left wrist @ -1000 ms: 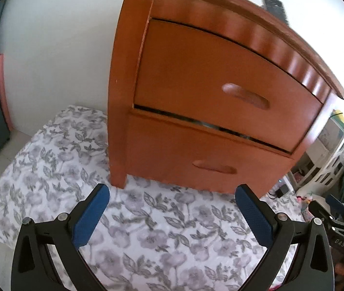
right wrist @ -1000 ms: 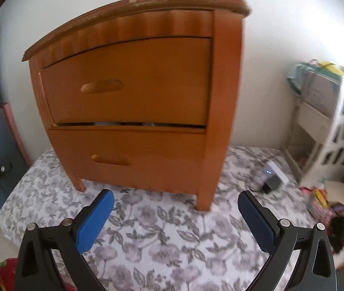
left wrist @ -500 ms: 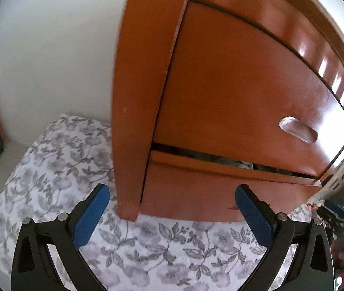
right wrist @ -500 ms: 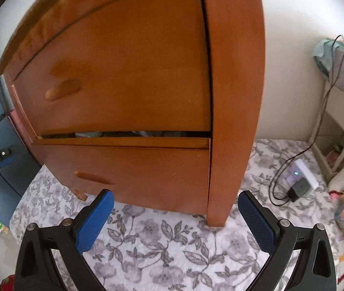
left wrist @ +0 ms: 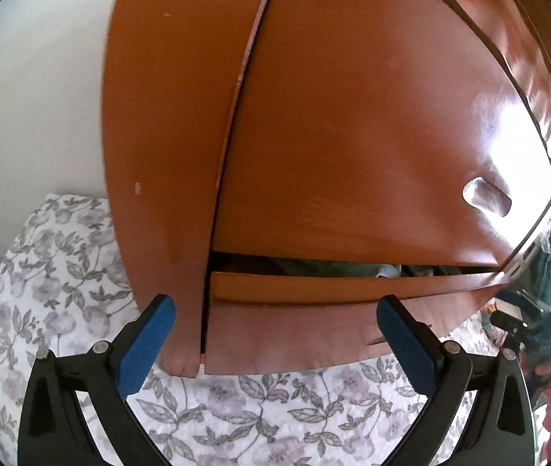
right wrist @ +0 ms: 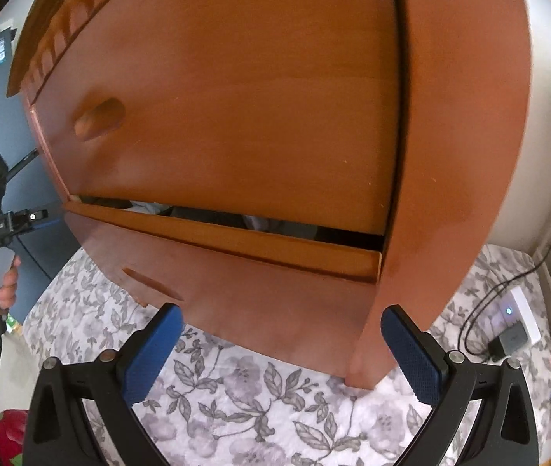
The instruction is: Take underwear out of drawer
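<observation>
Nothing of the task is done yet, as far as I can judge. My left tool (left wrist: 275,322) and my right tool (right wrist: 281,334) both hang with their fingers spread wide and empty, close in front of the wooden nightstand (left wrist: 166,136). The lower drawer (right wrist: 260,295) stands out only a little, leaving a narrow dark slot under the upper drawer (right wrist: 236,116). In that slot I see crumpled cloth (right wrist: 147,206), pale and grey, soft-looking; I take some of it for the underwear, though I cannot tell which piece. What is left: pull the lower drawer out further, reach in, pinch a garment, lift it clear.

The nightstand is glossy orange-brown wood with curved fronts and a scalloped top edge. Each drawer has a carved oval recess for a grip (right wrist: 98,118), smooth, with no knob to clamp. It rests on a quilted cover (left wrist: 61,272) printed with grey flowers and leaves. My tool pads (left wrist: 145,345) are blue and finely dimpled, set in black frames.
</observation>
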A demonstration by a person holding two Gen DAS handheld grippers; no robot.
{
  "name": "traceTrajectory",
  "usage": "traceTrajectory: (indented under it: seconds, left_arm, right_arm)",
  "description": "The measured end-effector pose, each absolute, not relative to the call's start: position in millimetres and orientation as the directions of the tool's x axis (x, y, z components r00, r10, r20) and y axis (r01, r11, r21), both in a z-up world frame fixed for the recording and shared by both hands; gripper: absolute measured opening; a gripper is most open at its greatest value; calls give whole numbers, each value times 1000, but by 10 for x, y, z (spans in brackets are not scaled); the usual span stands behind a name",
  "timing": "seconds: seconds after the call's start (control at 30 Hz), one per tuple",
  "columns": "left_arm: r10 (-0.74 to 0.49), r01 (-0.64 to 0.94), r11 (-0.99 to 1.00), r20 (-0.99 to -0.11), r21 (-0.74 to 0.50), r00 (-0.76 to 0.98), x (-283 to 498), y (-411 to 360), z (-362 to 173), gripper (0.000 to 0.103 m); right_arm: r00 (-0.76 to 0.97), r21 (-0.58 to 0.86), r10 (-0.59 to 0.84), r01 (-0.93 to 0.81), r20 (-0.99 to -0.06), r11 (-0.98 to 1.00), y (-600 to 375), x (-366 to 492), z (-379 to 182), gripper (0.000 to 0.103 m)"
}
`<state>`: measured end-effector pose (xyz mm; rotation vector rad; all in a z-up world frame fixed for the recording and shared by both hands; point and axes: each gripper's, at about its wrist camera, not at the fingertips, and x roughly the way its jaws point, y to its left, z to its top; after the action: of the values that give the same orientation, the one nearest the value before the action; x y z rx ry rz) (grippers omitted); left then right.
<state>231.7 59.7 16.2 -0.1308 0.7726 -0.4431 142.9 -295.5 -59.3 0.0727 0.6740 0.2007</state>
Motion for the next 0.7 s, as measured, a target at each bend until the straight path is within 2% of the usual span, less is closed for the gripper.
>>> traceTrajectory:
  seconds: [0.27,0.7]
  left_arm:
    - [-467,391,880,-645,-271,605,2377,492,142,103]
    - [-424,407,892,-679,-197,600,2365,401,141,103]
  right_arm:
    - [766,125,229,-194,-601,973,-2904,1490,-590,103]
    - [759,92,209,-193,-616,977,-2851,1489,-556,103]
